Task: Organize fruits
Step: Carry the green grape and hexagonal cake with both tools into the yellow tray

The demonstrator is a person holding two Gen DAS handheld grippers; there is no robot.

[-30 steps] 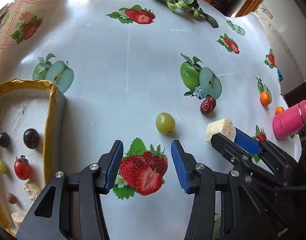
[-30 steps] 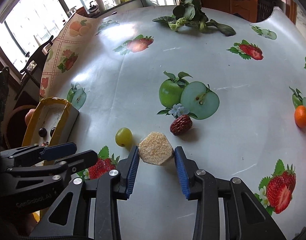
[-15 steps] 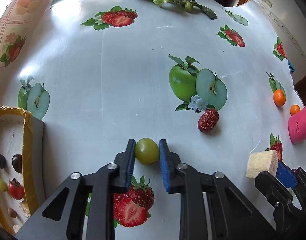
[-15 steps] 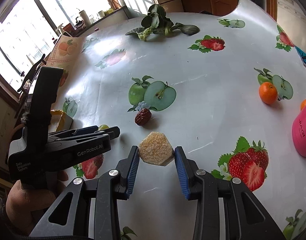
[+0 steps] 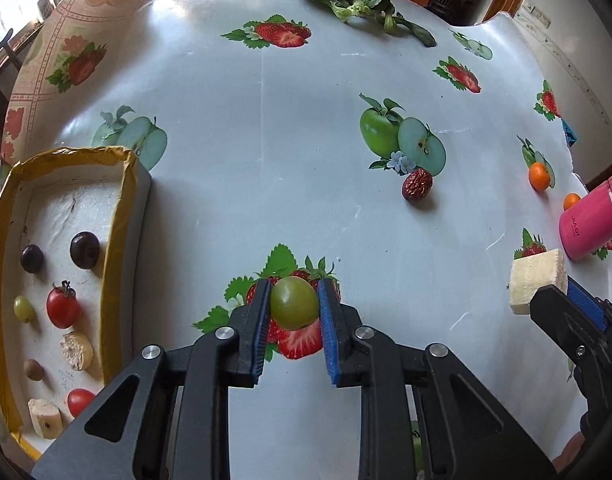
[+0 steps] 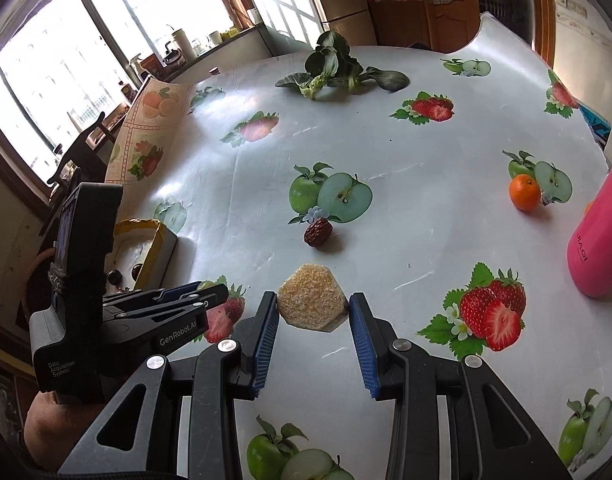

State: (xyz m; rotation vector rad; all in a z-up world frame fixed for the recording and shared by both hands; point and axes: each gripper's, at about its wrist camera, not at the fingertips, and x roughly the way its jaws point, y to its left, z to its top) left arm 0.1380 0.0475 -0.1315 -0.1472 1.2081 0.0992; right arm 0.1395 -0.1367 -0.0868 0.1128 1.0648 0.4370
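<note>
My left gripper (image 5: 294, 304) is shut on a green grape (image 5: 294, 302) and holds it above the tablecloth. My right gripper (image 6: 311, 312) is shut on a beige hexagonal dried fruit slice (image 6: 310, 302), lifted off the table; the slice also shows in the left wrist view (image 5: 537, 280). A yellow-rimmed white tray (image 5: 118, 216) at the left holds dark grapes, a green grape, cherry tomatoes and dried slices. A red date (image 5: 417, 184) lies by a printed apple. Two small oranges (image 5: 539, 176) sit at the right.
A pink bottle (image 5: 589, 220) lies at the right edge, close to the right gripper. Leafy greens (image 5: 361, 4) lie at the far side. The tablecloth is printed with apples and strawberries. The left gripper's body (image 6: 118, 320) stands left of the right gripper.
My left gripper closed on the green grape, then lifted it and drew it back toward the tray side. My right gripper rose higher with the dried slice.
</note>
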